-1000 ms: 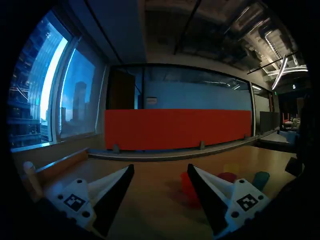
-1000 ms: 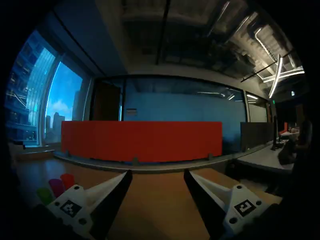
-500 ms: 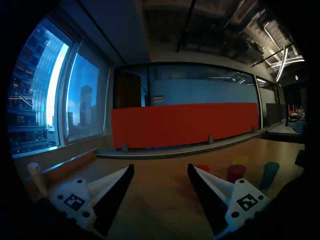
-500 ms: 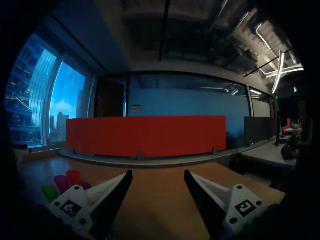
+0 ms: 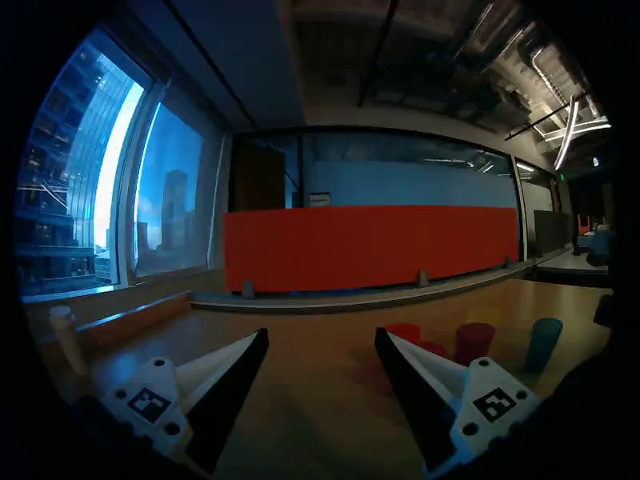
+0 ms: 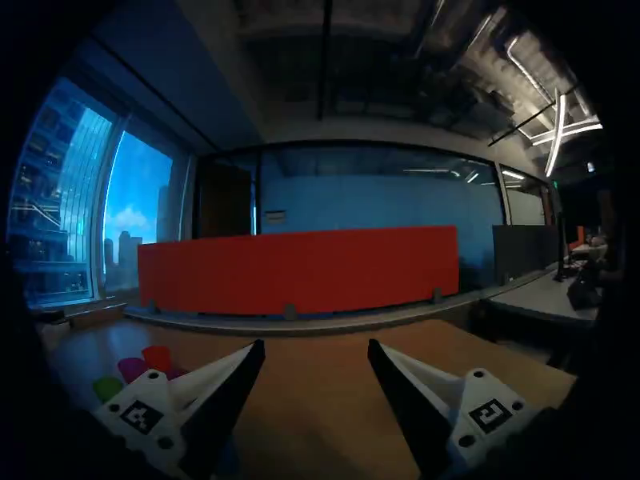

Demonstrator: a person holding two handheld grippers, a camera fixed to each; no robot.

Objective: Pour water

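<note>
"Cups [image 5: 474, 342], then. How would they have handled?"

"Light, I judged. They looked like small, stiff plastic tumblers with smooth walls, easy to tip or squash. Each was best taken across the middle of the wall, below the rim. Whether any held water, I could not tell."

"Where did they stand?"

"In the left gripper view they were upright on the wooden surface [image 5: 320, 416], right of centre and beyond the left tool [image 5: 320, 331]. The red cup [image 5: 404, 331] showed just behind its right finger, and the teal cup [image 5: 544, 342] stood farthest right. In the right gripper view they sat at lower left, off to the side of the right tool [image 6: 315, 342]."

"And the tools?"

"Both were spread wide with nothing between the fingers, and neither touched a cup."
</note>
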